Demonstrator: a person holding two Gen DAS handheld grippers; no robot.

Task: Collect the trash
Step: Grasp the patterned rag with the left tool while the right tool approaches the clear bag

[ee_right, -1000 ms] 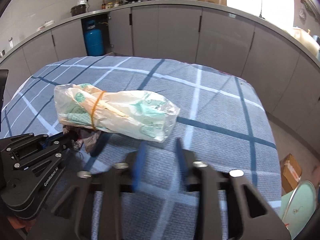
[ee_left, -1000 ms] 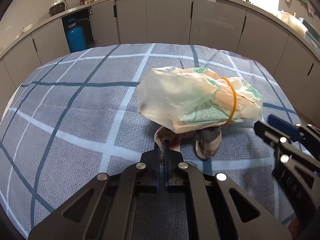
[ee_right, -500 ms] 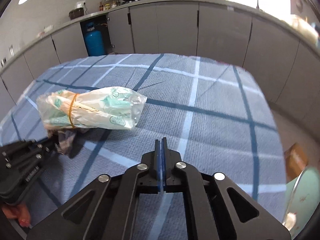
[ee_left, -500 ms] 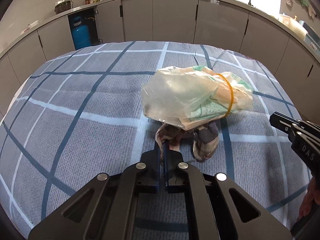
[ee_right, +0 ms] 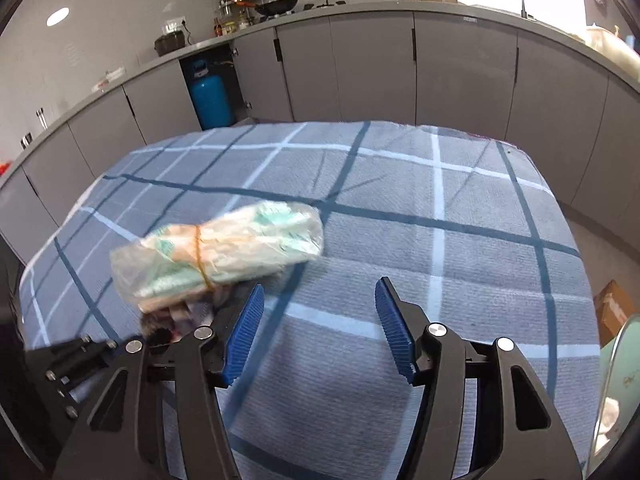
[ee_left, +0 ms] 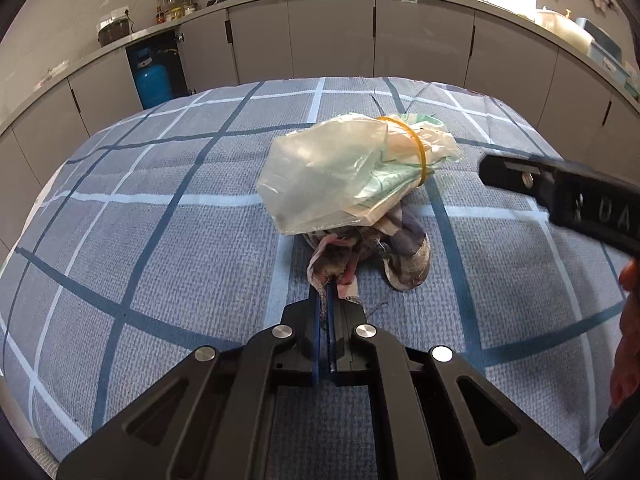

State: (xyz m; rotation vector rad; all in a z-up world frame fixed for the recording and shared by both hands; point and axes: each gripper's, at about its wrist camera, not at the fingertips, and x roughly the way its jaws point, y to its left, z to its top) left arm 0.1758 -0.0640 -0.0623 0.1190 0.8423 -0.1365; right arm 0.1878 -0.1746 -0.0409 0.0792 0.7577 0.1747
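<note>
A crumpled rag (ee_left: 360, 252) is pinched by the left hand-held gripper (ee_left: 325, 304) on the checked worktop (ee_left: 160, 240).
A banded plastic bag (ee_left: 340, 176) is seen resting on the rag; the right hand-held gripper (ee_right: 318, 320) is held wide apart just beside it, nothing gripped.

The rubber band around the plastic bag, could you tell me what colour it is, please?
The rubber band is yellow-orange, clearest in the left wrist view.

Right claw (ee_right: 318, 330) went from shut half a second ago to wide open, now closer to the plastic bag (ee_right: 224, 252). In the left view the bag (ee_left: 344, 172) has swung, banded end farther back.
</note>
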